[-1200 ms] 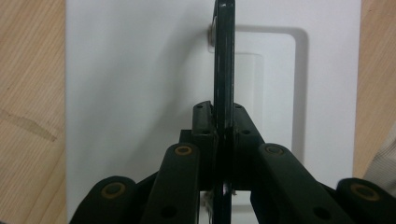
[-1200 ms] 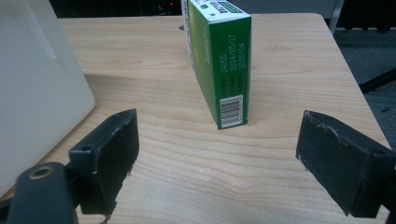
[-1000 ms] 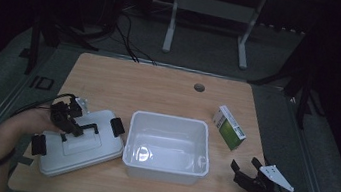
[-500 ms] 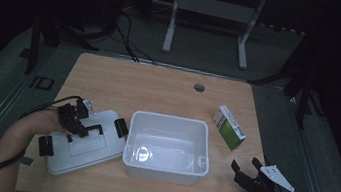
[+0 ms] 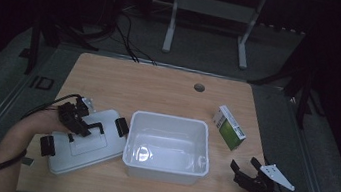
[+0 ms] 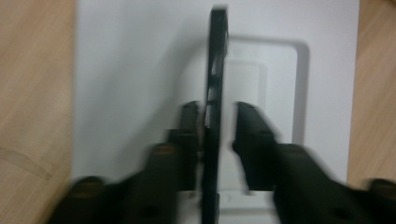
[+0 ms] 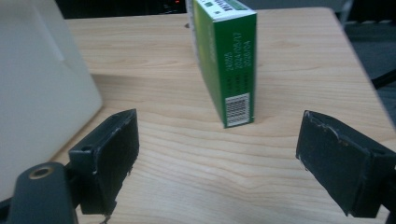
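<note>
Left of the white tub [image 5: 167, 146], the left gripper [image 5: 87, 126] is seen over the grey lid [image 5: 82, 140], jaws narrowly parted around its black handle [image 6: 214, 102]. Right of the tub, the green carton [image 7: 229, 56] stands upright; a barcode and blurred print are noted. The right gripper [image 7: 217, 161] is held wide apart, empty.

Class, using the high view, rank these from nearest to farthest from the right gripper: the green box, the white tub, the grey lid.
Measured from the right gripper:
1. Green box, just beyond it, near the table's right edge.
2. White tub, at the table's centre, to its left.
3. Grey lid, far left, under the left gripper.
</note>
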A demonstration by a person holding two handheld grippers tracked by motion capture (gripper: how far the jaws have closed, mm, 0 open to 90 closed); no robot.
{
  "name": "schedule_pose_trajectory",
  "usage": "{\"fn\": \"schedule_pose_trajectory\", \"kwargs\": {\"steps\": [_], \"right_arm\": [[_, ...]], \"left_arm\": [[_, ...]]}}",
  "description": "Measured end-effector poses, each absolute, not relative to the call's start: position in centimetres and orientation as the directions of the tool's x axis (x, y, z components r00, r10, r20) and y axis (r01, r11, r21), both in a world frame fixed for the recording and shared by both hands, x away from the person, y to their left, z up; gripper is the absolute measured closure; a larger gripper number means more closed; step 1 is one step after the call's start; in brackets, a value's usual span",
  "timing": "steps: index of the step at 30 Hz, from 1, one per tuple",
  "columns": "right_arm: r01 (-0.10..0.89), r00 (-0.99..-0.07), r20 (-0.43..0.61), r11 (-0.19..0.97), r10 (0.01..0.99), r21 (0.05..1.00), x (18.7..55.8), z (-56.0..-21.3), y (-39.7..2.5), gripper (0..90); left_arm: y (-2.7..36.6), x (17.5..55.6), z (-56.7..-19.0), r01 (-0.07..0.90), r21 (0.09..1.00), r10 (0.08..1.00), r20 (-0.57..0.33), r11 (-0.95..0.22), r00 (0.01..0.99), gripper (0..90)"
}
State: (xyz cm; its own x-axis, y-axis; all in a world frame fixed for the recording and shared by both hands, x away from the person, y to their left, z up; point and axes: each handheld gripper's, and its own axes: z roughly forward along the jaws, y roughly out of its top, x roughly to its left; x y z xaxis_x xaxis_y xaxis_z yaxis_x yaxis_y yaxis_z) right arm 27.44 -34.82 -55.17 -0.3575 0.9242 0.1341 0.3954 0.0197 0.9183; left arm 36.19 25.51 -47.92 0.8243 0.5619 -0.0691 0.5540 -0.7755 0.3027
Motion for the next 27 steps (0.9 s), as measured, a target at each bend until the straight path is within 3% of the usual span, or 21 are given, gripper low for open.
{"fn": "schedule_pose_trajectory", "kwargs": {"steps": [4,11,16,24,27], "right_arm": [[0.405,-0.387,0.139,0.033,0.911,0.914,27.5,-55.1,-34.8,12.8],[0.439,-0.397,0.121,0.072,0.910,0.896,27.7,-54.6,-34.6,12.8],[0.449,-0.439,0.167,0.055,0.883,0.892,27.5,-53.6,-35.0,12.0],[0.515,-0.410,0.172,0.071,0.896,0.854,28.2,-52.2,-35.7,12.4],[0.565,-0.422,0.164,0.117,0.892,0.817,28.9,-51.7,-36.0,18.8]], "left_arm": [[25.5,36.1,-47.9,0.556,0.288,0.566,-0.056,-0.779,0.822,52.4],[25.7,35.9,-48.0,0.566,0.283,0.573,-0.068,-0.774,0.817,43.6],[25.8,35.8,-48.0,0.564,0.285,0.572,-0.066,-0.775,0.818,42.1],[25.8,35.8,-47.8,0.562,0.268,0.565,-0.072,-0.782,0.822,40.1],[26.0,35.7,-47.9,0.567,0.268,0.570,-0.073,-0.779,0.818,40.1]]}}
